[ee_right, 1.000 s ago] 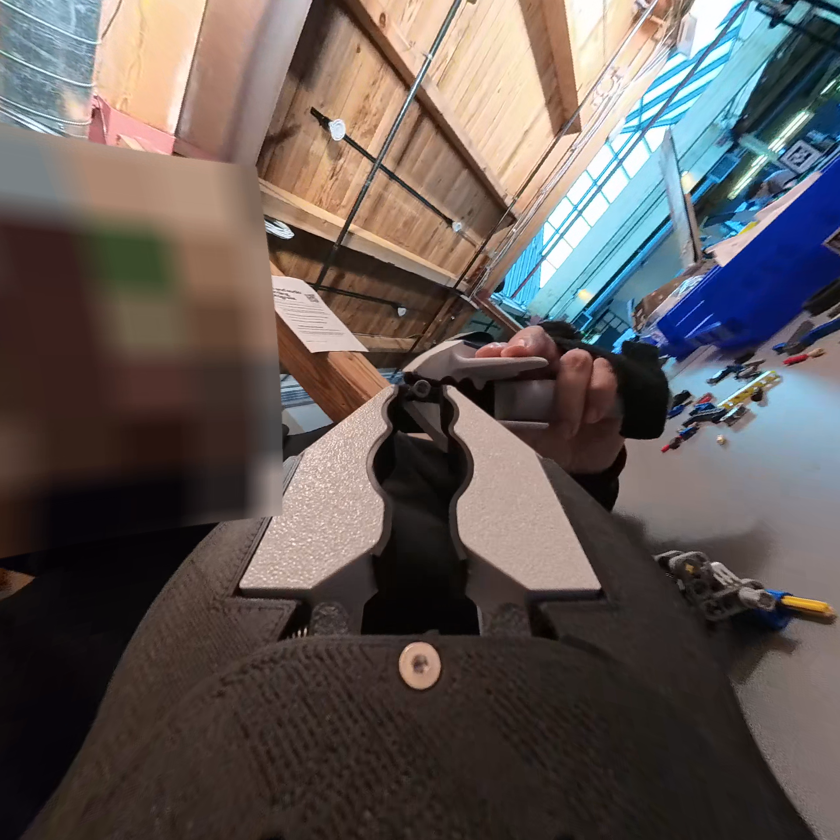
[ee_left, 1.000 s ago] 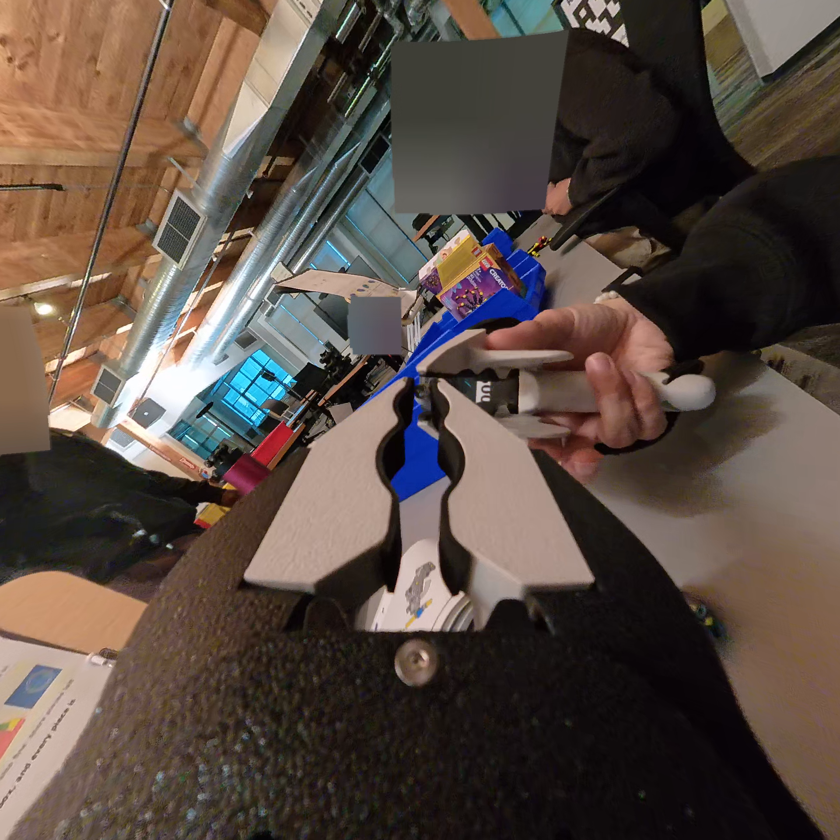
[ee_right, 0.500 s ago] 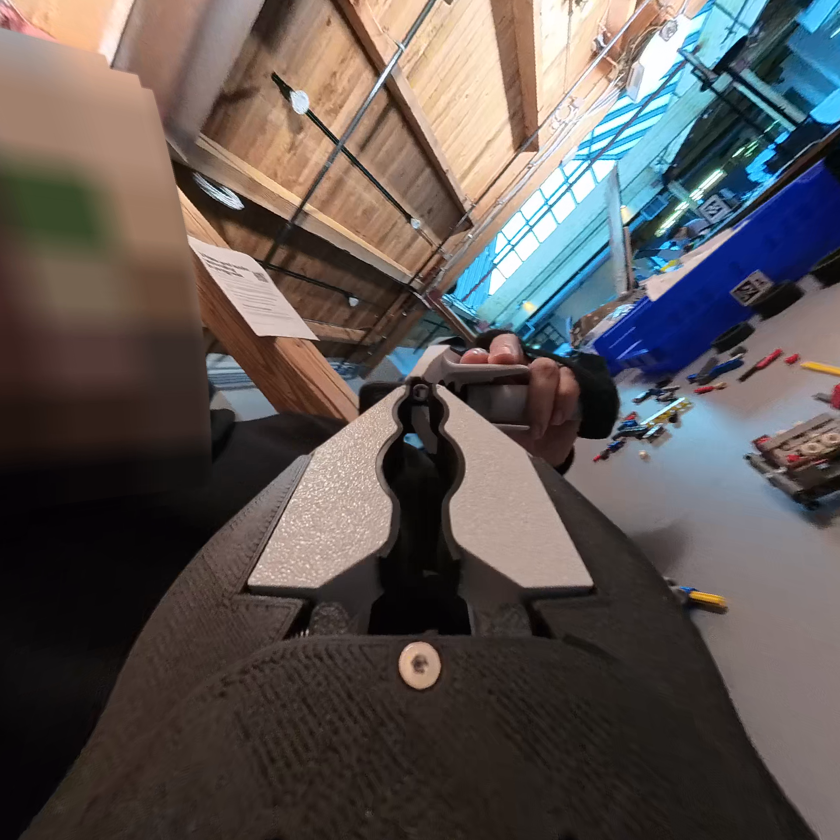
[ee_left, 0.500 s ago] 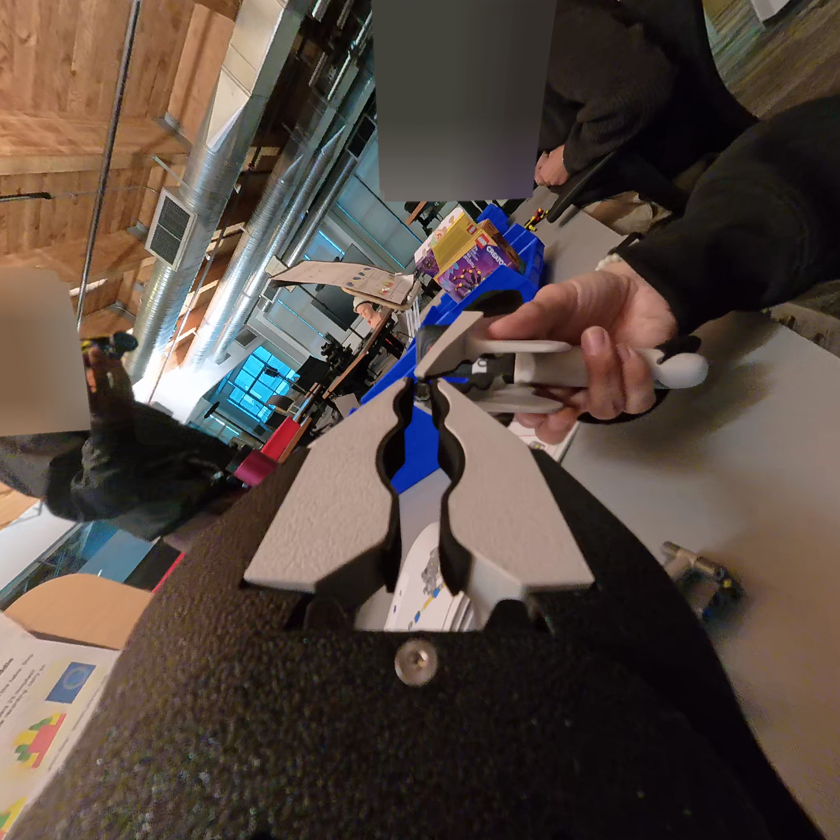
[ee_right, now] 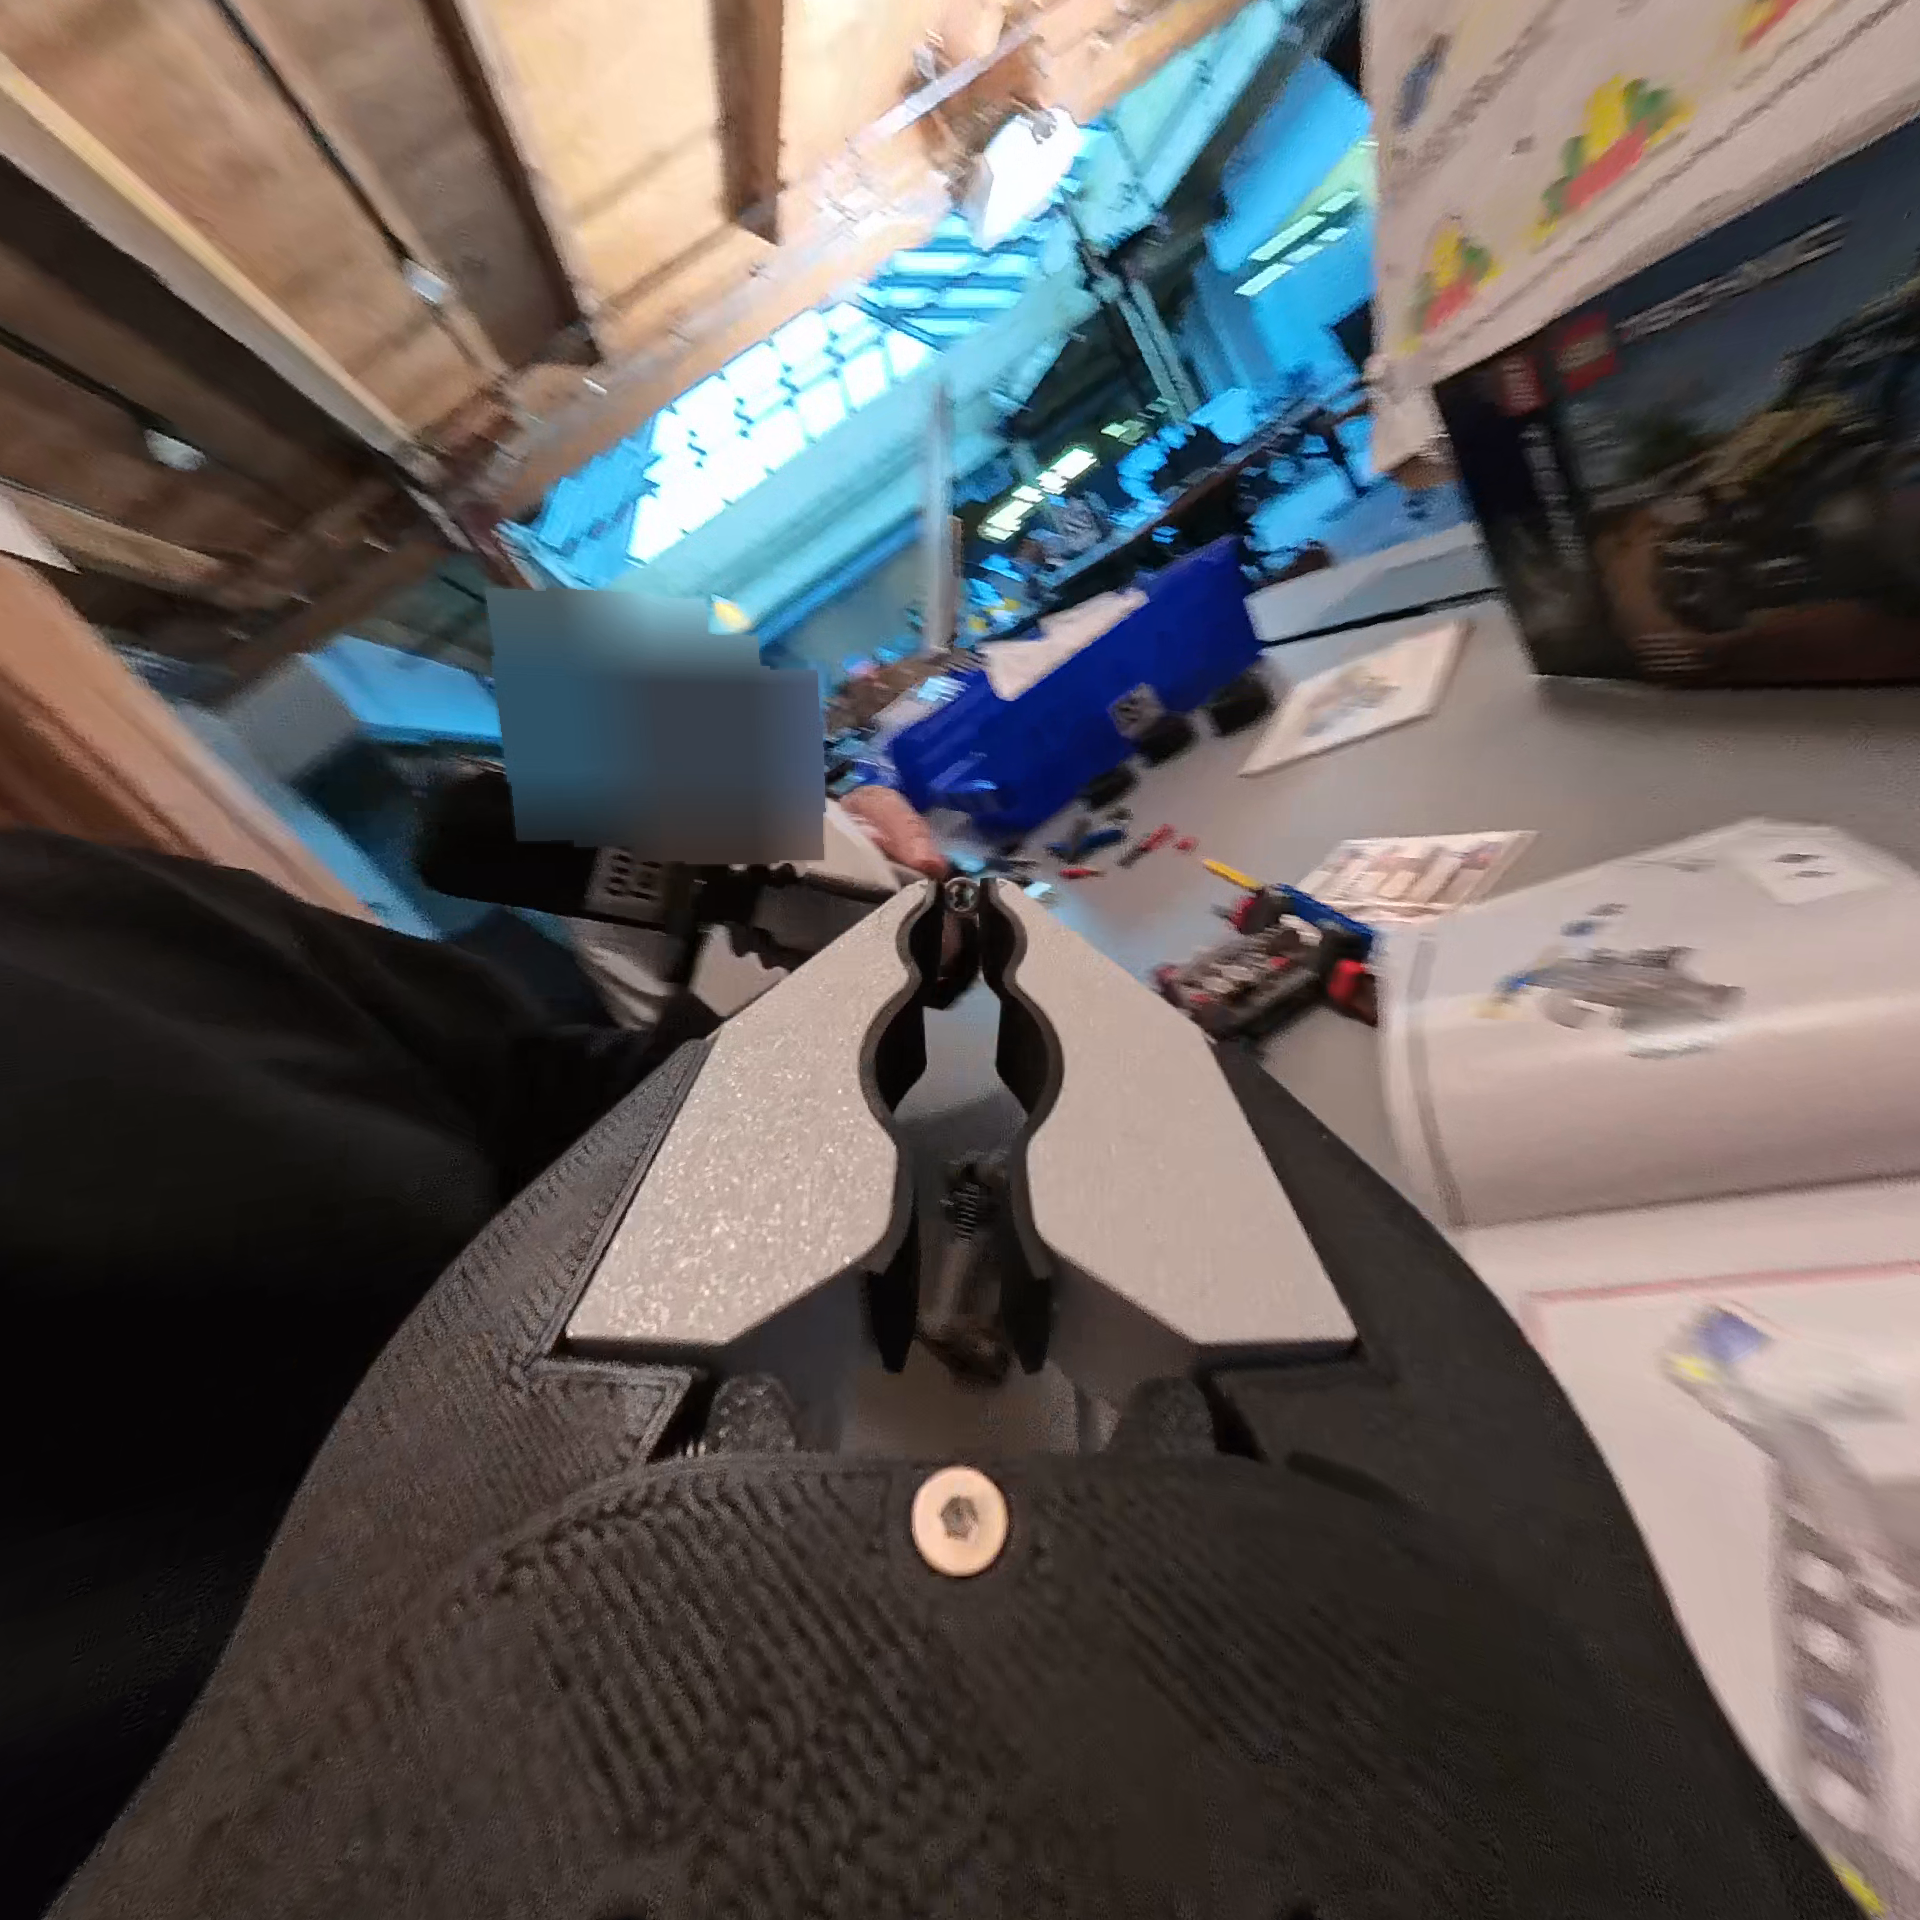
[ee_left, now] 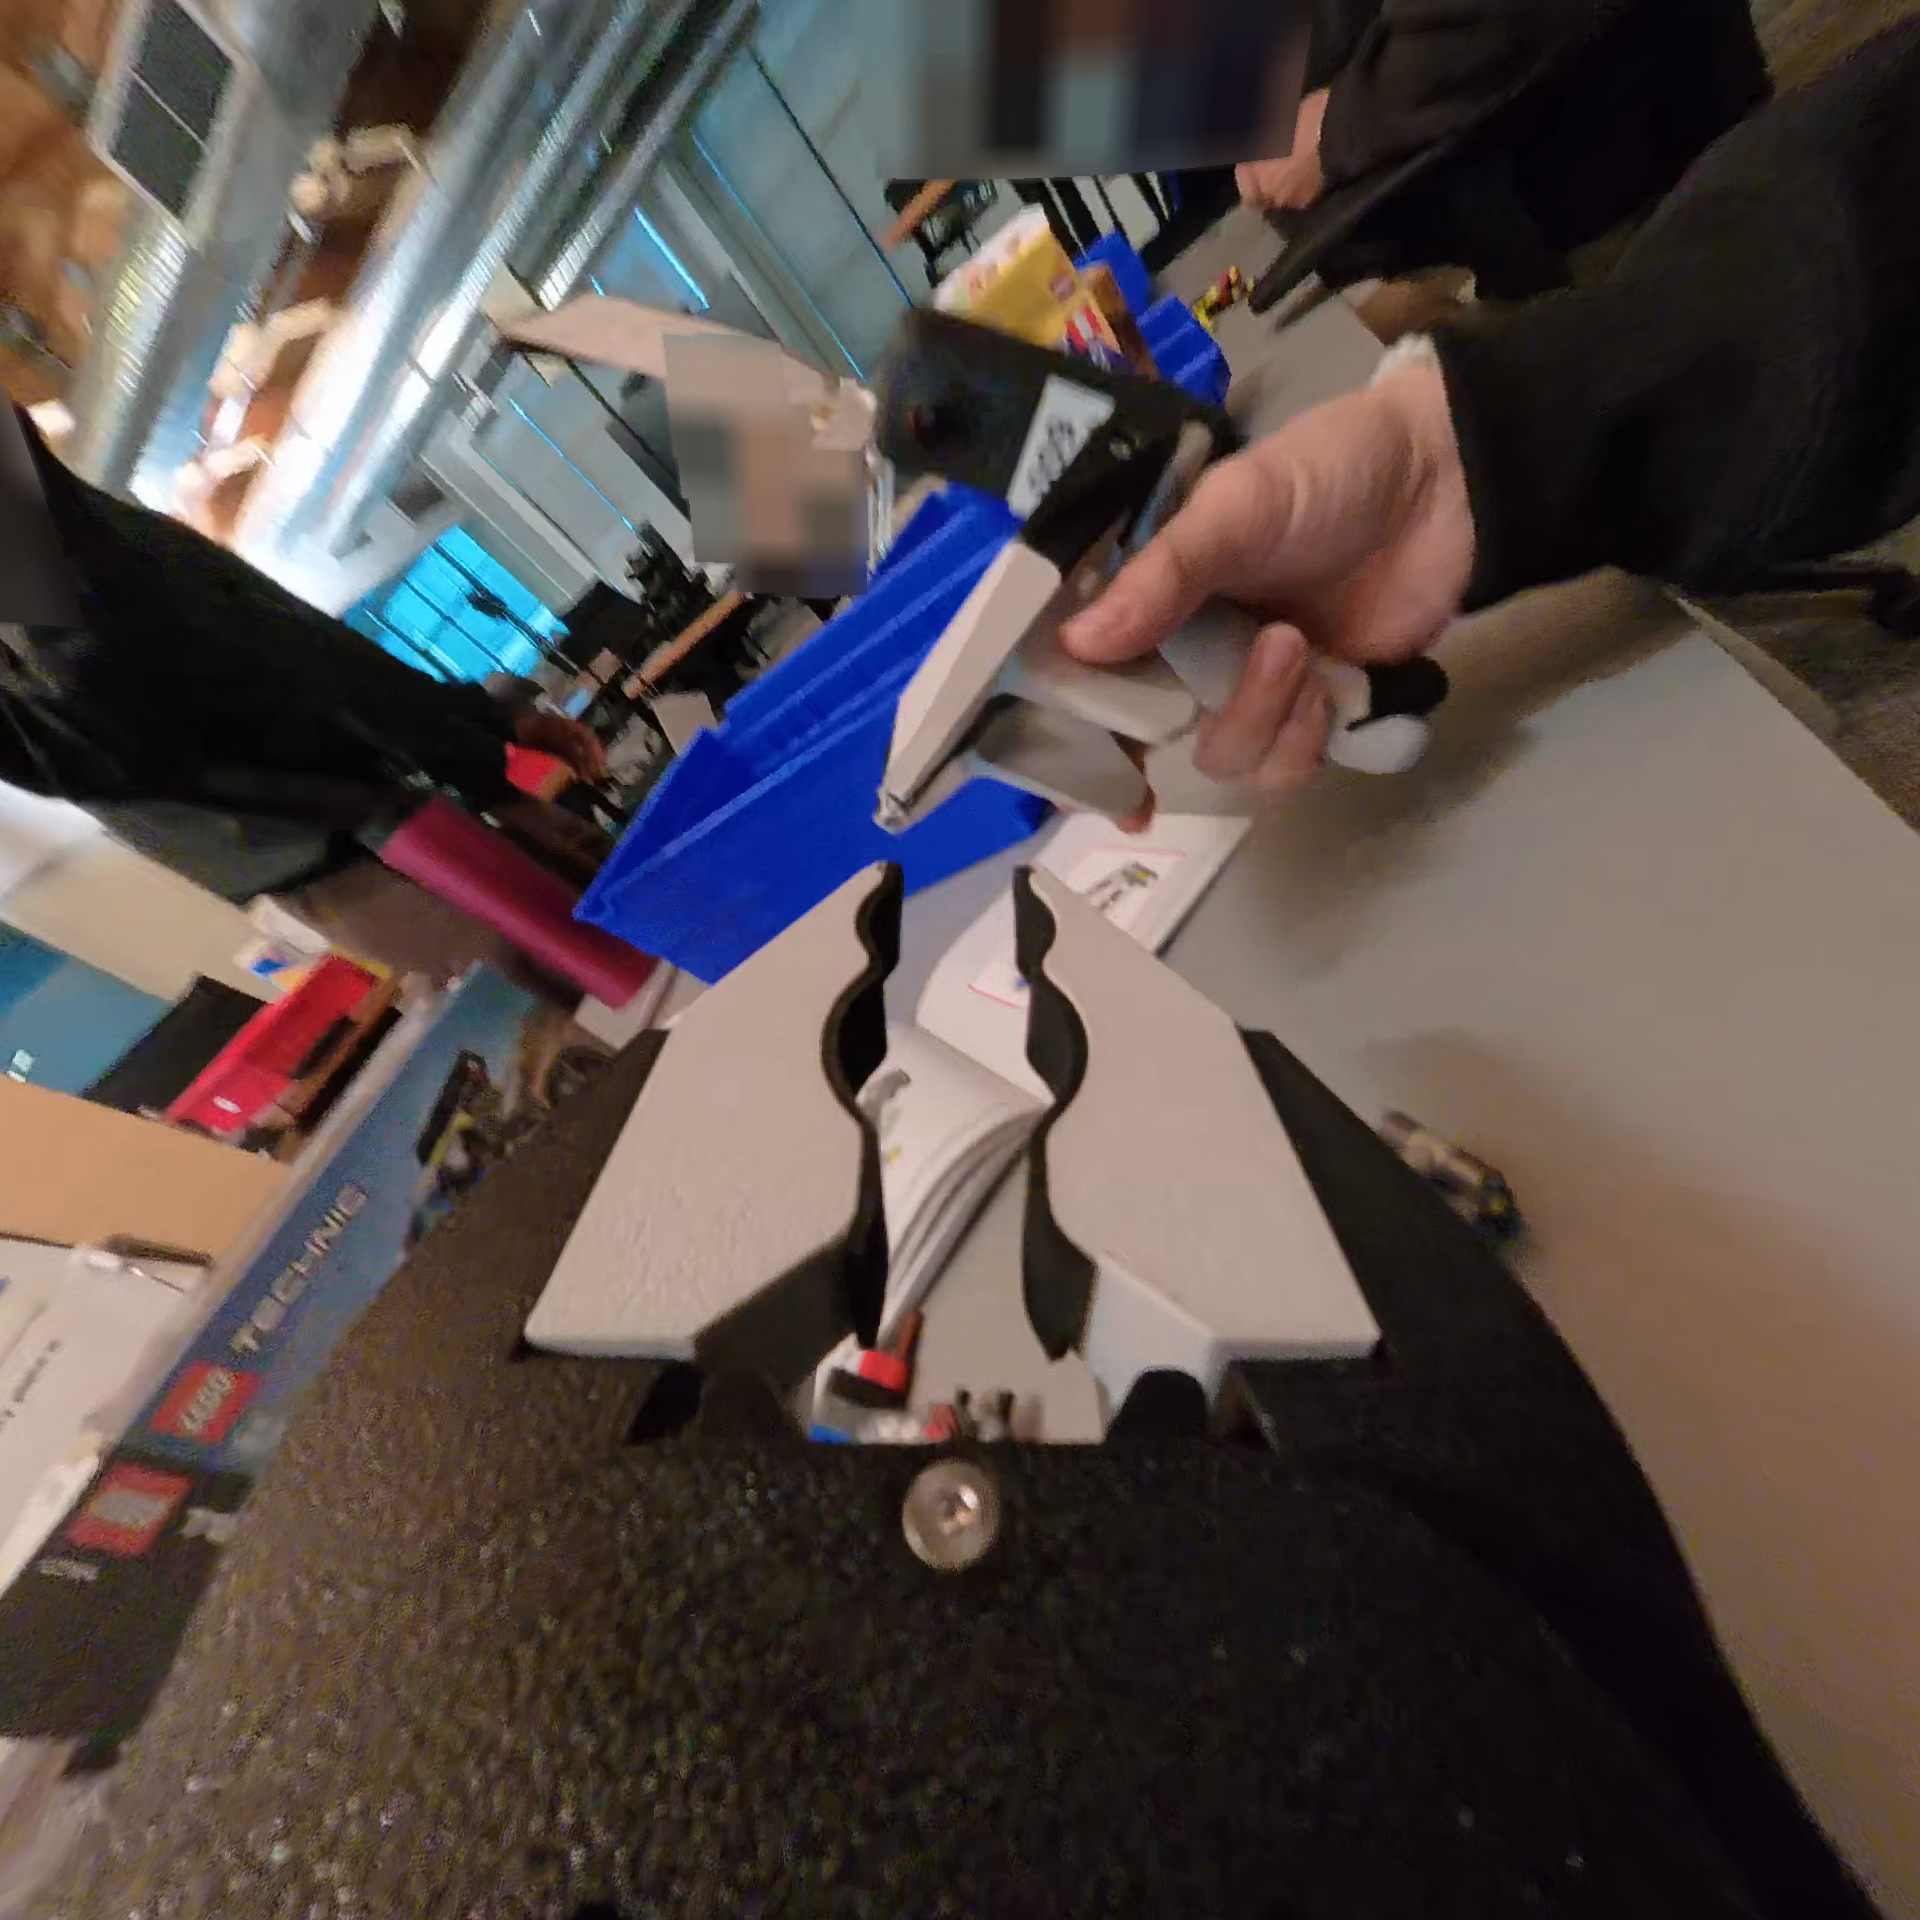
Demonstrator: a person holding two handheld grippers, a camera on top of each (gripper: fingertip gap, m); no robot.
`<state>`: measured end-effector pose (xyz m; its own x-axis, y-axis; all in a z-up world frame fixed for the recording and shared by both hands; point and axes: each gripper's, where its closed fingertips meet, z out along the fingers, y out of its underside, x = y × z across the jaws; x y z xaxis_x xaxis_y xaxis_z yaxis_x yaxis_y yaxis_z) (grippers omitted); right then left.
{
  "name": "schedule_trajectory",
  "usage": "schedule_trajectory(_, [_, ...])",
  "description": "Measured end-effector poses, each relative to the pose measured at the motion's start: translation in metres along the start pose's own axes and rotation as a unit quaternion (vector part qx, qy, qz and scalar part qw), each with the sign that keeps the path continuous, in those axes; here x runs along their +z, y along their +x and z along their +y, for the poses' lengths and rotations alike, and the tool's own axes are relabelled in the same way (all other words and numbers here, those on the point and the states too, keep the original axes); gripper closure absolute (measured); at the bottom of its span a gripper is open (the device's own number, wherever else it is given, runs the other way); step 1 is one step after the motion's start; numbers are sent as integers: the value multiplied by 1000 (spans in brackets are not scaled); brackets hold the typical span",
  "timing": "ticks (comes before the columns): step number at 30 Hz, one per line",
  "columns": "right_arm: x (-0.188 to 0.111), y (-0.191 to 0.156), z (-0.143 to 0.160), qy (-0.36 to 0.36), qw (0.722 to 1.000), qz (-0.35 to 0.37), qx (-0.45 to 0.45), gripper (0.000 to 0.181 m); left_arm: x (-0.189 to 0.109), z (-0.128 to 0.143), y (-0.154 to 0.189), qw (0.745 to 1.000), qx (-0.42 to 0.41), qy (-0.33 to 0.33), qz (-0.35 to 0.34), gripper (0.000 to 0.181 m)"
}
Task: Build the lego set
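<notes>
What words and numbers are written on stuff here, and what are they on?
I won't copy writing out; here is where it sits.
Long dark cardboard box: lettering and red logo squares along its side.
White tag on black camera block: blurred.
Open white instruction booklet: too small.
Tall dark picture box: blurred print.
Blue plastic bin: square sticker, unreadable.

We see a partly built lego model point(ee_right: 1273, 961), dark with blue, red and yellow parts, lying on the grey table beside the open instruction booklet point(ee_right: 1652, 1023). Loose small pieces point(ee_right: 1117, 847) lie scattered farther back, near the blue bin. A tiny round piece point(ee_right: 960, 896) sits pinched between our right tool's tips.
</notes>
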<state>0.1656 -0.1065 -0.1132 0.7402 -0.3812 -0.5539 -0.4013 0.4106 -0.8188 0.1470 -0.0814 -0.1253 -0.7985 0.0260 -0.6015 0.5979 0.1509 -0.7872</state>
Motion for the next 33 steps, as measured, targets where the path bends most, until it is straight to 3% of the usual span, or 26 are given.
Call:
schedule_trajectory(3, [-12, 13, -4, -13, 998, 57, -33, 176, -4, 19, 19, 993, -53, -87, 56, 162])
schedule_trajectory(6, [-21, 21, -8, -16, 995, 87, -46, 176, -6, 26, 54, 970, -103, -162, 146, 160])
schedule_trajectory(10, [-26, 26, -7, -21, 993, 103, -51, 176, 3, 31, 73, 950, -146, -230, 153, 159])
schedule_trajectory(18, [-24, 34, 6, -46, 991, 116, -50, 176, 18, 57, 91, 927, -161, -292, 173, 154])
schedule_trajectory(33, [-12, 37, 24, -75, 990, 110, -43, 176, -29, 71, 94, 917, -137, -282, 246, 164])
